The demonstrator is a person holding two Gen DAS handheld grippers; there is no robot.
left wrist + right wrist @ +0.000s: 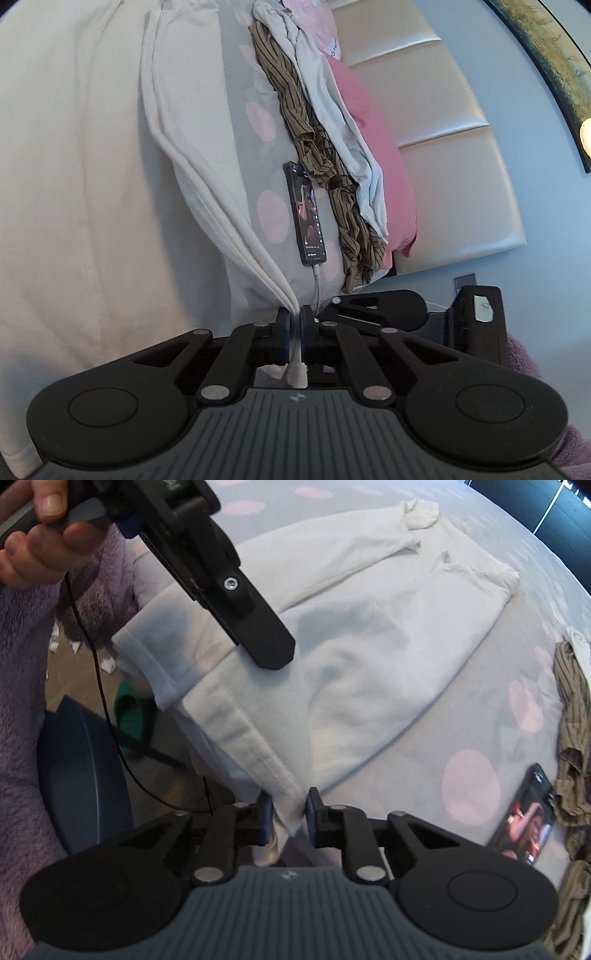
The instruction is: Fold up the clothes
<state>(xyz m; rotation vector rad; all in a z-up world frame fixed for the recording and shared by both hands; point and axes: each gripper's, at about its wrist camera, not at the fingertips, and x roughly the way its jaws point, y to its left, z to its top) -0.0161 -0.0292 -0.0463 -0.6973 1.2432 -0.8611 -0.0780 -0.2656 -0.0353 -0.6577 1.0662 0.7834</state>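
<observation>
Your left hand-held gripper [294,325] is clenched on the hem of the white shirt [92,184], a thin gather of cloth pinched between its blue pads. Your right hand-held gripper [290,812] has the neighbouring hem corner between its jaws; the pads sit close against the bunched edge, though I cannot tell from this view whether they press it firmly yet.

The shirt lies spread on the bed [480,709], its near hem lifted off at the bed's edge and its far end, with the sleeves tucked in, flat. I'd say the sides are already folded inward into a long panel, and what remains is carrying the hem up toward the collar end, then smoothing. More clothes wait: a striped brown garment [295,122] and a pale grey one [332,96] lie heaped beside a pink pillow [373,140].

The shirt is soft, matte knit with a double-stitched hem, draping in long ridges. The bedsheet is smooth, grey with pink dots. A phone [306,214] lies glossy and rigid near the heap.
</observation>
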